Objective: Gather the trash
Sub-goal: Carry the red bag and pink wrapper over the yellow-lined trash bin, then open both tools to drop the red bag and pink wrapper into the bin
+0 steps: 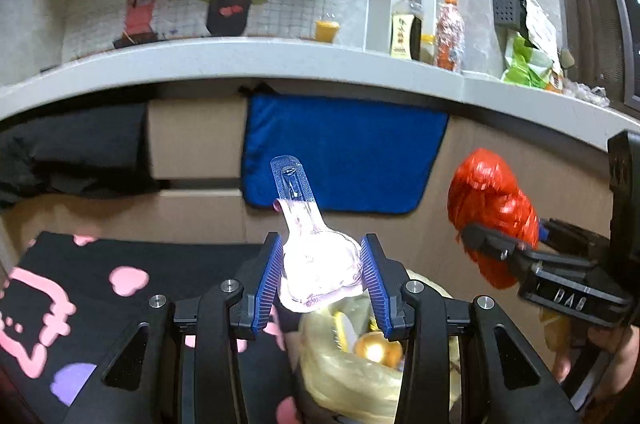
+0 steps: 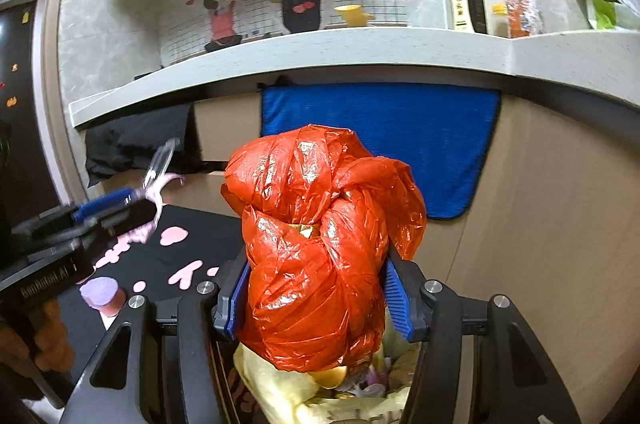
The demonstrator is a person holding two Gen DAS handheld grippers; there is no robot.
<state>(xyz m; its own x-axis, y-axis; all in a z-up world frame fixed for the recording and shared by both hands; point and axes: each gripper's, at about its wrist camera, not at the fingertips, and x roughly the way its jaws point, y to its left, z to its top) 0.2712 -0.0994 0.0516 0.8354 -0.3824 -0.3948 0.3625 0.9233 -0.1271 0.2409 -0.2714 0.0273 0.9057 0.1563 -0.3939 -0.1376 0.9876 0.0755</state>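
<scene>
Both pieces of trash hang over the yellow-lined bin (image 1: pixel 352 376), seemingly ready to drop in: the left gripper (image 1: pixel 322 276) pinches a clear cup (image 1: pixel 316 272) with spoon, the right gripper (image 2: pixel 316 298) clamps the red bag (image 2: pixel 320 248).

Red bag (image 2: pixel 320 248): thin crinkly plastic film, glossy w/ bright glints; clear scoop (image 1: pixel 308 244): smooth see-through plastic, shiny. Claw pads (image 1: pixel 267 284) look like ribbed blue rubber on matt black plastic arms w/ metal screws; blue towel (image 1: pixel 344 152) is soft fuzzy cloth, table (image 1: pixel 280 58) edge speckled stone-like, matt.
</scene>
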